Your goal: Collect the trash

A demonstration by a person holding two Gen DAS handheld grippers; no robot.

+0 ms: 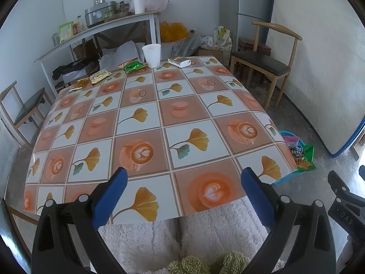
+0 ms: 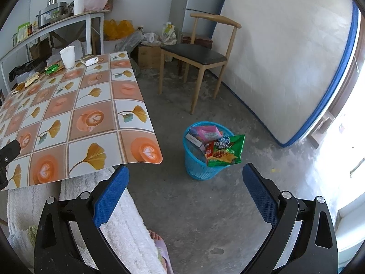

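Trash lies along the far edge of the patterned table point(image 1: 146, 137): a white paper cup point(image 1: 152, 55), a green wrapper point(image 1: 132, 66), a white packet point(image 1: 179, 61), a yellow wrapper point(image 1: 100, 76) and small orange scraps point(image 1: 81, 83). The same cup point(image 2: 68, 56) and green wrapper point(image 2: 52, 69) show in the right wrist view. A blue basket point(image 2: 200, 159) on the floor right of the table holds a green chip bag point(image 2: 224, 151) and other packets. My left gripper point(image 1: 183, 178) is open over the table's near edge. My right gripper point(image 2: 186, 175) is open above the floor, just in front of the basket.
A wooden chair point(image 2: 198, 54) stands beyond the basket, another chair point(image 1: 27, 109) at the table's left. A cluttered shelf point(image 1: 98, 27) and bags line the back wall. A white board with blue edging point(image 2: 285, 68) leans on the right. A person's white fleecy lap point(image 1: 182, 235) and foot point(image 2: 159, 242) are below.
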